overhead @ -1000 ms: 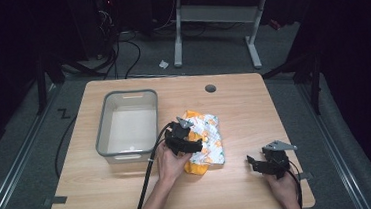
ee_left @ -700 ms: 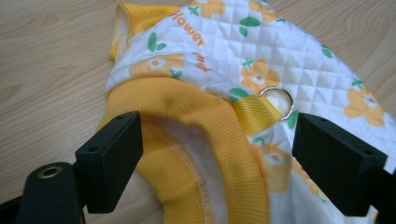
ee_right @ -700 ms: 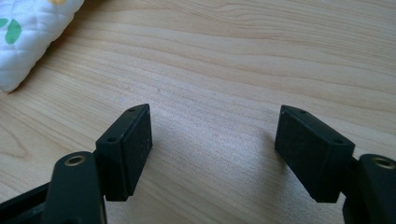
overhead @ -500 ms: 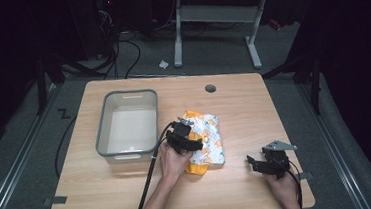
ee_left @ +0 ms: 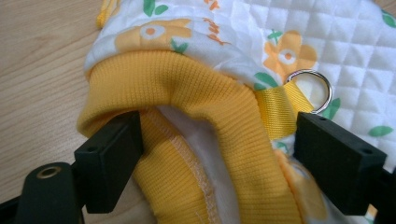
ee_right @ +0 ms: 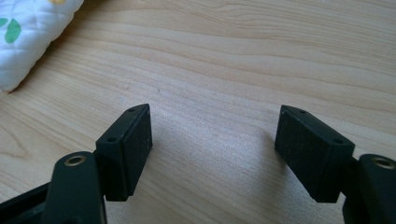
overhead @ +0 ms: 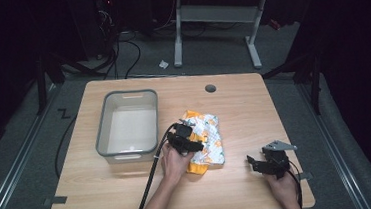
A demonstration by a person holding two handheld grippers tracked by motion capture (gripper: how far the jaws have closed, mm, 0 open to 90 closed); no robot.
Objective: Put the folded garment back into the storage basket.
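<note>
Left gripper [overhead: 192, 143] sits at the near-left edge of the quilted garment [overhead: 207, 138], which lies crumpled mid-tabletop [overhead: 254, 109], just right of the clear plastic bin [overhead: 127, 123]. In the left gripper view the jaws are spread wide, one on each side of the yellow ribbed cuff [ee_left: 205, 107]; left jaw touches or nearly touches the fold, right jaw sits just beside the yellow strap with the metal D-ring [ee_left: 310, 88]. Not clamped on the cloth, fabric bulges loosely between the jaws.

Versus half a second ago: left gripper has shifted only slightly, staying at the same near edge of the garment. Garment outline looks about the same, same spot next to the bin; high view is small and dim there, so a small tug on the cloth may have gone unnoticed. Versus a second ago, the yellow cuff part looks a little more tucked under the gripper.

Right gripper [overhead: 262, 164] rests on the near-right of the tabletop, well apart from the garment, unchanged across all three frames. Its jaws are wide open over bare wood, nothing between them; a white quilted corner [ee_right: 28, 37] of the garment shows at the upper left of the right gripper view.

Bin stays in place. Round cable hole [overhead: 210, 88] at the far side of the tabletop.
</note>
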